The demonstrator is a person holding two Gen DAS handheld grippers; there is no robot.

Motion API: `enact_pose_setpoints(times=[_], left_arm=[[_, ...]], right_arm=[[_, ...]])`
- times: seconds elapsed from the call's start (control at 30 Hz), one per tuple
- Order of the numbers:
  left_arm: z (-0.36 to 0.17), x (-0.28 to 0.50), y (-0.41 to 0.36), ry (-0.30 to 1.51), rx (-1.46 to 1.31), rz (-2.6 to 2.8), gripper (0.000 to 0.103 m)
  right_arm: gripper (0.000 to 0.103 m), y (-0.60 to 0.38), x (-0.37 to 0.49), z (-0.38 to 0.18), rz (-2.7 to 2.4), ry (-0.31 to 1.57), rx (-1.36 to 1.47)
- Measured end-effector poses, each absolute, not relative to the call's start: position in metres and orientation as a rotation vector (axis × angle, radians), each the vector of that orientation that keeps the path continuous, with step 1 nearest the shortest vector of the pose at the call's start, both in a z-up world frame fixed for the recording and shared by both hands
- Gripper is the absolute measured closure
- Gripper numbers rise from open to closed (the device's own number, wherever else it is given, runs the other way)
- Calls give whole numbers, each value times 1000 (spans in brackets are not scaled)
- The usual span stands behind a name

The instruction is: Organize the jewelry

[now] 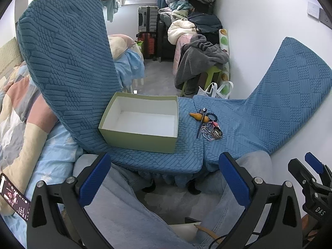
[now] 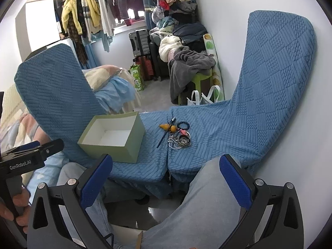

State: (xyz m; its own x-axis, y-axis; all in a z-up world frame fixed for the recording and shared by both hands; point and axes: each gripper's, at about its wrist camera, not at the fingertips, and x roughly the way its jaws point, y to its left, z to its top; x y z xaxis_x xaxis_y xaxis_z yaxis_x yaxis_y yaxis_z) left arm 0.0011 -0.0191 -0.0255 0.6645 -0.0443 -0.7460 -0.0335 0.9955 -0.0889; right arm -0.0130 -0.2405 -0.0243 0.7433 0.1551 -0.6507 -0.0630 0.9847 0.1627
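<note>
Small heap of jewelry (image 1: 209,125) (image 2: 177,133) lying on the blue quilted fabric seat (image 1: 186,145) (image 2: 207,124), just right of the seam between 2 cushions: orange gourd-shaped pendant (image 1: 198,116) (image 2: 167,127), dark beaded bracelet (image 1: 211,115) (image 2: 183,125), thin dark blue hair stick (image 1: 200,124) (image 2: 165,133), silver chain (image 1: 207,134) (image 2: 172,144), patterned bangle (image 1: 216,132) (image 2: 183,140), all touching or overlapping. To its left, open pale green cardboard box with white inside (image 1: 141,122) (image 2: 113,137), near the heap but apart, nothing visible inside. Behind, 2 blue upholstered seat backs. Nearer, grey trouser legs (image 1: 128,203) (image 2: 199,203). Left gripper (image 1: 164,178) (image 2: 35,149) spread wide, holding nothing. Right gripper (image 2: 166,180) (image 1: 309,170) likewise wide apart, holding nothing, short of the seat.
</note>
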Motion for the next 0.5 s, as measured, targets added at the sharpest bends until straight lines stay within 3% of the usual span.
enact_pose_setpoints(times=[0.37,0.43,0.5], left_arm=[[-40,32,-29,863,-138,-61,0],[-43,42,-33,857,-135,-78,0],[-47,56,-38,857,-142,-100,0]], right_arm=[[1,-247,8,-37,150,701,143],[7,-249,18,-43,158,695,141],[20,-250,27,-49,164,696,142]])
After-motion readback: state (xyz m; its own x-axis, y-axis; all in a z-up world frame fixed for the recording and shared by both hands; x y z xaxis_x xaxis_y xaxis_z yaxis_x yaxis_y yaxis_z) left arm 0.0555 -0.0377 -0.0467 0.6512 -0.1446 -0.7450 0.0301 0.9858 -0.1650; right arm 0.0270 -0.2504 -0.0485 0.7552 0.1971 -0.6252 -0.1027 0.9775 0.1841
